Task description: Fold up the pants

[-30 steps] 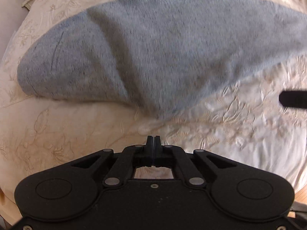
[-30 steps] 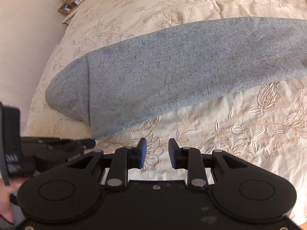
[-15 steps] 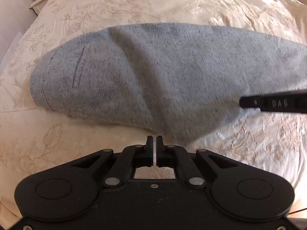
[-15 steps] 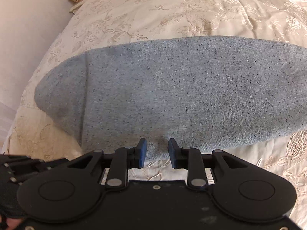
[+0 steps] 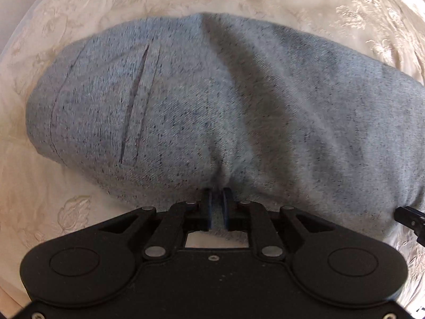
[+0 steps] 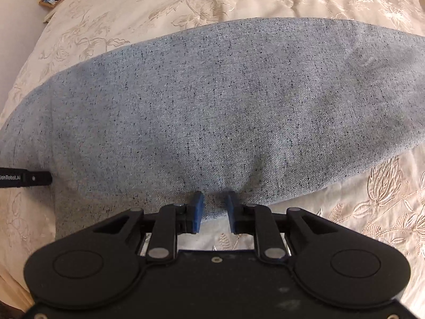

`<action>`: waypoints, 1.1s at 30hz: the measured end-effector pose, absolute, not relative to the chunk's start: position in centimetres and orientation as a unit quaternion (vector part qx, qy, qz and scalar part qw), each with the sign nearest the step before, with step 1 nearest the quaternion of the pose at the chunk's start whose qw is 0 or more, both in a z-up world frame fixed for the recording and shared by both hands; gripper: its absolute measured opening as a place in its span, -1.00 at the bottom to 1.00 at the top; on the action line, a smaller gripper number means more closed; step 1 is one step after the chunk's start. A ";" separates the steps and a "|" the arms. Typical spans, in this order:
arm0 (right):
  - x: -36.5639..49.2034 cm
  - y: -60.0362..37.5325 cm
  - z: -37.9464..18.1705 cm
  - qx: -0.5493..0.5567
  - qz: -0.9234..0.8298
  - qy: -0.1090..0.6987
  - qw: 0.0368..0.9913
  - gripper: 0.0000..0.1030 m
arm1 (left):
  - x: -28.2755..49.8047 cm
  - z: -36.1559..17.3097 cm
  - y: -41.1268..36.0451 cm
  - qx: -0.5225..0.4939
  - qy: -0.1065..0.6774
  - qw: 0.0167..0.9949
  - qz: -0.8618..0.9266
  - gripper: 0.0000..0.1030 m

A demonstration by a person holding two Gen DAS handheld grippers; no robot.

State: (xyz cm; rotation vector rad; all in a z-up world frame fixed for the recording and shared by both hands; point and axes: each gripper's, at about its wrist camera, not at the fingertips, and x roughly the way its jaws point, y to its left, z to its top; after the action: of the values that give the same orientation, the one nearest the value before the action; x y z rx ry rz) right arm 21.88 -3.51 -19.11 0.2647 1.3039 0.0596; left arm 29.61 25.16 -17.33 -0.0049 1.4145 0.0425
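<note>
In the left wrist view, the grey pants (image 5: 225, 106) are seen spread across a cream embroidered bedspread (image 5: 53, 212), filling most of the picture, with a slit pocket (image 5: 135, 106) showing toward their left end. The left tongs (image 5: 216, 202) are set at the near edge of the pants; their jaws have just been opening and stand a little apart, with grey cloth visible in the narrow gap. Whether the pads press on that cloth cannot be told. The tip of the other tool is seen at the right edge.

In the right wrist view, the pants (image 6: 225, 106) lie lengthwise over the bedspread (image 6: 372, 212). The right tongs (image 6: 213, 207) are placed over the near hem; their jaws have just been closing but are held clearly apart, the blue pads flanking the cloth edge without pinching it. A small framed picture (image 6: 50, 0) is seen at the upper left, beyond the bed.
</note>
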 end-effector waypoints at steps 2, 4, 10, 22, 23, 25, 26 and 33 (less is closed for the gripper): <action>21.8 -3.5 -19.0 0.123 0.027 0.606 0.785 -0.63 | 29.3 -18.2 26.1 -0.011 0.659 0.751 0.030 -0.64; 21.7 -3.3 -18.9 0.123 0.028 0.608 0.784 -0.63 | 28.9 -18.3 26.6 -0.021 0.655 0.755 0.026 -0.64; 22.1 -3.3 -18.4 0.122 0.030 0.609 0.783 -0.54 | 28.4 -18.0 26.3 -0.003 0.653 0.757 0.029 -0.64; 20.2 -8.8 -13.8 0.173 0.024 0.561 0.809 -0.42 | 25.7 -13.4 25.0 -0.004 0.633 0.770 0.081 -0.66; 19.9 -9.9 -13.5 0.177 0.020 0.556 0.812 -0.41 | 25.3 -12.7 24.4 -0.002 0.627 0.774 0.083 -0.66; 19.5 -12.1 -13.1 0.186 0.011 0.548 0.816 -0.38 | 25.2 -11.6 22.9 0.000 0.621 0.779 0.085 -0.66; 19.3 -13.4 -13.0 0.190 0.006 0.545 0.816 -0.37 | 25.2 -11.2 22.1 0.000 0.619 0.781 0.086 -0.66; 18.7 -23.7 -13.1 0.216 -0.032 0.535 0.816 -0.32 | 26.0 -10.6 12.6 0.028 0.620 0.782 0.064 -0.65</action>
State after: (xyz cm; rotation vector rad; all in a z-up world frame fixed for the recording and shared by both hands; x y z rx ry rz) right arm 18.68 -23.74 -13.14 0.4607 1.1398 -0.0686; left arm 25.98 12.65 -10.62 0.0607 1.3382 0.1383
